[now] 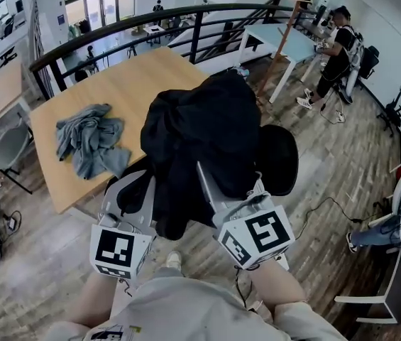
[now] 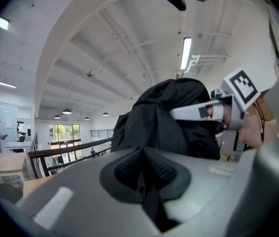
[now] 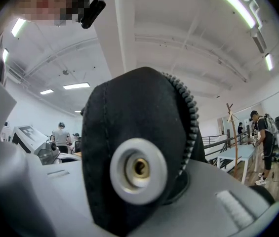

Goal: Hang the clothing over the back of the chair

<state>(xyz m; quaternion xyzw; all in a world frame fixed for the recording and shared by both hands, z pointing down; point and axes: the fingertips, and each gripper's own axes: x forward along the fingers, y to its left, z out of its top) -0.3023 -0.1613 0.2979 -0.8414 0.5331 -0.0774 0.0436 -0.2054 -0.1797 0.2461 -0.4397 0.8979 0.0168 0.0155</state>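
Note:
A black jacket hangs bunched in the air between both grippers, above a black chair at the near edge of the table. My left gripper is shut on a fold of the jacket's black fabric, which is pinched between the pads. My right gripper is shut on another part of the jacket; a metal snap and zipper teeth show on the fabric in its jaws. The right gripper's white finger lies against the jacket in the left gripper view. The jacket hides most of the chair.
A wooden table lies ahead with a crumpled grey garment on it. Behind it runs a dark railing. At the back right are a light blue table, a wooden coat stand and a standing person. Cables lie on the floor.

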